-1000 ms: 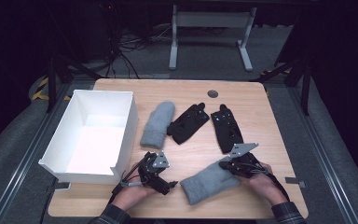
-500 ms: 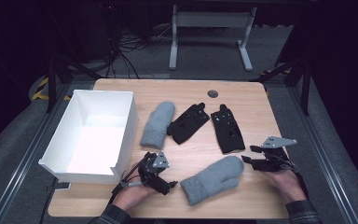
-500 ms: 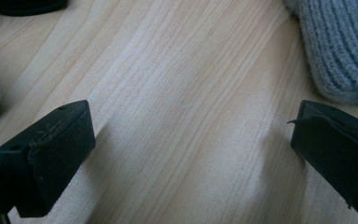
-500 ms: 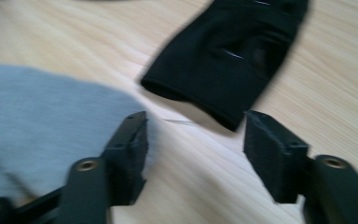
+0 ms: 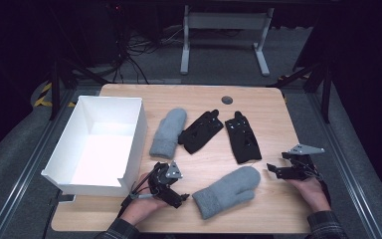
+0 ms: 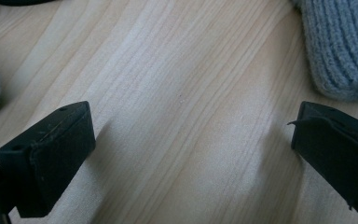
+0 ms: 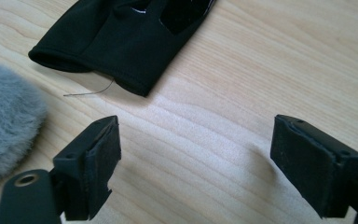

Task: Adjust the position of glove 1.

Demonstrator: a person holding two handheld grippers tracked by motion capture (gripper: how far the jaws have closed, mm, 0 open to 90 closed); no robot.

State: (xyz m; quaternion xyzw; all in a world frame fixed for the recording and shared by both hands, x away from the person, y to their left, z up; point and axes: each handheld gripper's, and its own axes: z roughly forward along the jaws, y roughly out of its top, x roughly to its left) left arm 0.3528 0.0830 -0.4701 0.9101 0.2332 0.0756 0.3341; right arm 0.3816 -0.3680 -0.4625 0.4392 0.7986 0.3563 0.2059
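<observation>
A grey mitten [image 5: 227,190] lies near the table's front edge, its cuff toward me. My left gripper [image 5: 178,193] rests just left of that cuff; its jaws are open over bare wood [image 6: 191,154], with the mitten's knit edge [image 6: 340,46] ahead on the right. My right gripper [image 5: 274,170] sits to the right of the mitten's tip, apart from it. Its jaws have just been opening and stand open with nothing between them [image 7: 200,163]. The mitten's fuzzy tip [image 7: 4,130] is at the left of the right gripper view and a black glove's cuff [image 7: 126,32] is ahead.
A second grey mitten [image 5: 169,132] and two black gloves [image 5: 201,130] [image 5: 242,139] lie side by side mid-table. An open white box [image 5: 129,144] stands at the left. The right table edge [image 5: 298,144] is close beside my right hand.
My right gripper let go of the front grey mitten's tip, opened and drew away to the right. The mitten stayed on the table. The left gripper has not moved.
</observation>
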